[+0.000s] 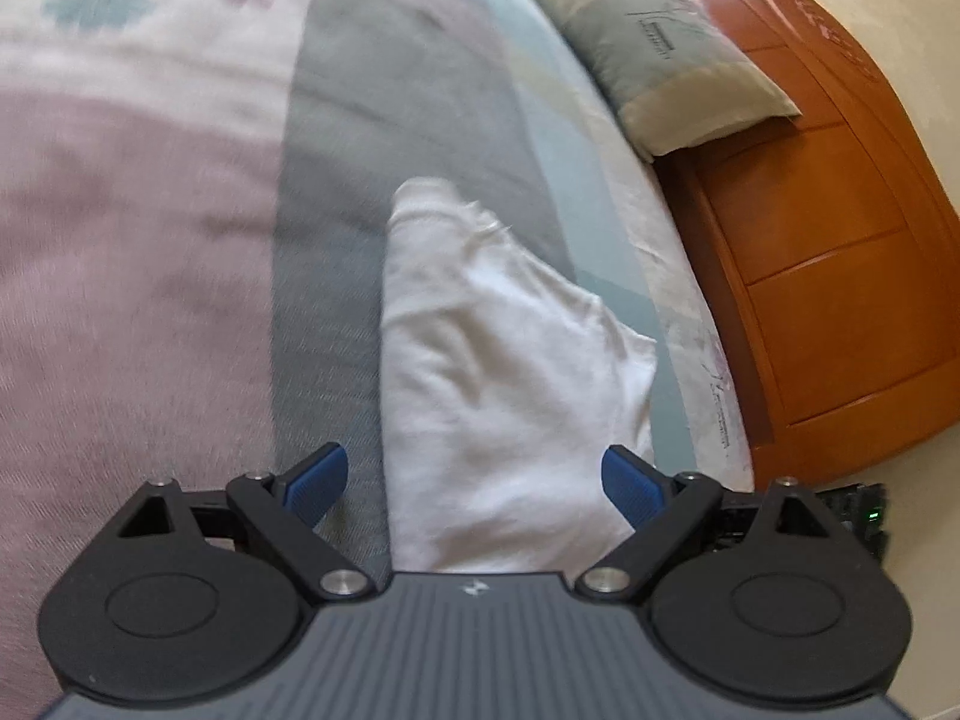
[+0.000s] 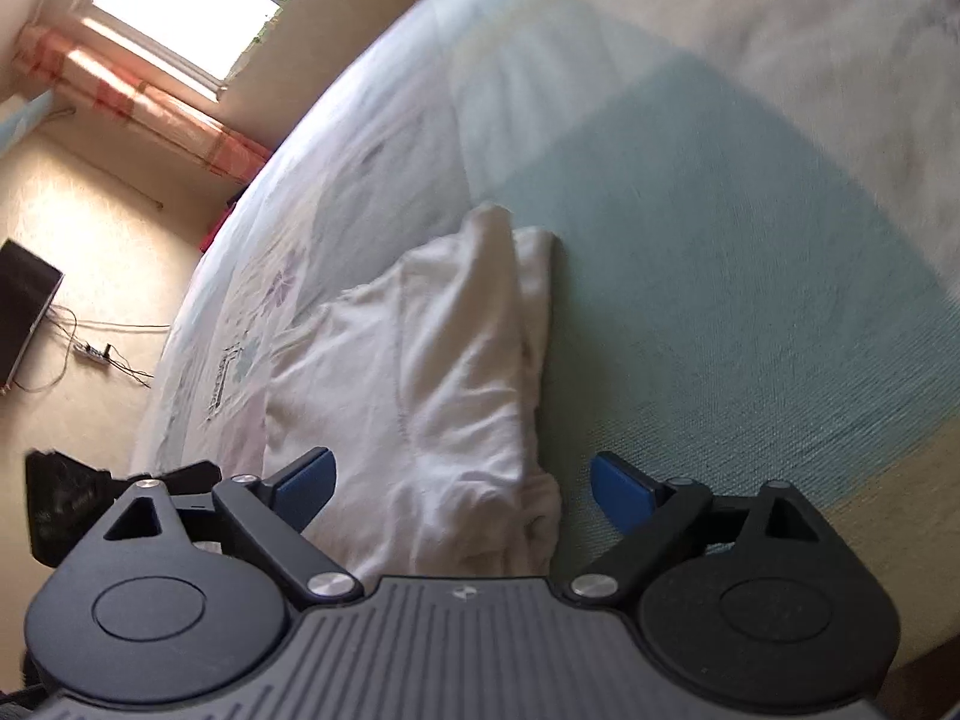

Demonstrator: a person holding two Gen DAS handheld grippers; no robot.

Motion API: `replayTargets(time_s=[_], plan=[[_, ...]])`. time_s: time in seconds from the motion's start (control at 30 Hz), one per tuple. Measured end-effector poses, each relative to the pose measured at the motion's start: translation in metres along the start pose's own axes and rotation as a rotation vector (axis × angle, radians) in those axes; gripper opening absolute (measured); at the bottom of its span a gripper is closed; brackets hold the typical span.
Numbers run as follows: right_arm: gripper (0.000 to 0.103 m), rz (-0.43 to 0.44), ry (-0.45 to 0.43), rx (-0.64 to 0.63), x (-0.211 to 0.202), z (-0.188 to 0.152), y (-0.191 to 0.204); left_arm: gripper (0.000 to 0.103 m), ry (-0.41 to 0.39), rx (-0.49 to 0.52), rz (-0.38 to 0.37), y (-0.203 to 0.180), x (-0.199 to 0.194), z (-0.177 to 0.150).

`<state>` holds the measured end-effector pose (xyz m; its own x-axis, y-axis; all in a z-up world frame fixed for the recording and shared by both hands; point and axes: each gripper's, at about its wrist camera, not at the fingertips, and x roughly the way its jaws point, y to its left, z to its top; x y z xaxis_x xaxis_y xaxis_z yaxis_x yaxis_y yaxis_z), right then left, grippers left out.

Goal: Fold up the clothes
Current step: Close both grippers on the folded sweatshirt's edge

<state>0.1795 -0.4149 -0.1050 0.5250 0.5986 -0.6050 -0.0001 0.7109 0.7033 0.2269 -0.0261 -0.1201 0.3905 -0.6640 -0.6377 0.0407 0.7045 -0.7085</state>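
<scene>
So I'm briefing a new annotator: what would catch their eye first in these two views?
The crumpled white garment lying on the bed, straight ahead of both tongs. The left tongs and right tongs are wide open, blue pads either side of the cloth, gripping nothing. Next, the orange wooden headboard with a pillow against it at the right of the left view.

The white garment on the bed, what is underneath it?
The white garment lies bunched on the bedspread, over its grey and pale blue-green bands. Whatever lies directly beneath the cloth is covered. Both open grippers hold nothing.
</scene>
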Motion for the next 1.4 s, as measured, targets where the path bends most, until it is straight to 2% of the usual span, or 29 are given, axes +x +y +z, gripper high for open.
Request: replayTargets(time_s=[0.07,0.27,0.7,0.83,1.03,1.17,1.4], plan=[[0.103,0.046,0.006,0.029,0.004,0.003,-0.005,0.092,0.018,-0.03,-0.028,0.006,0.005,0.0],[0.103,0.114,0.029,0.053,0.021,0.017,-0.009,0.092,0.023,-0.069,-0.1,0.013,0.017,0.009],[0.103,0.149,0.05,0.039,0.056,0.061,-0.002,0.093,0.02,-0.082,-0.167,0.013,0.039,0.029],[0.103,0.144,0.029,0.033,0.056,0.058,-0.001,0.093,0.019,-0.088,-0.162,0.011,0.036,0.02],[0.103,0.141,0.077,0.023,0.04,0.023,0.002,0.093,0.028,-0.101,-0.155,0.01,0.024,-0.005],[0.103,0.134,0.055,-0.007,0.035,0.009,0.006,0.093,0.031,-0.13,-0.173,0.014,0.019,-0.017],[0.103,0.15,0.05,0.022,0.06,0.035,0.011,0.094,0.006,-0.132,-0.197,0.01,0.037,0.004]])
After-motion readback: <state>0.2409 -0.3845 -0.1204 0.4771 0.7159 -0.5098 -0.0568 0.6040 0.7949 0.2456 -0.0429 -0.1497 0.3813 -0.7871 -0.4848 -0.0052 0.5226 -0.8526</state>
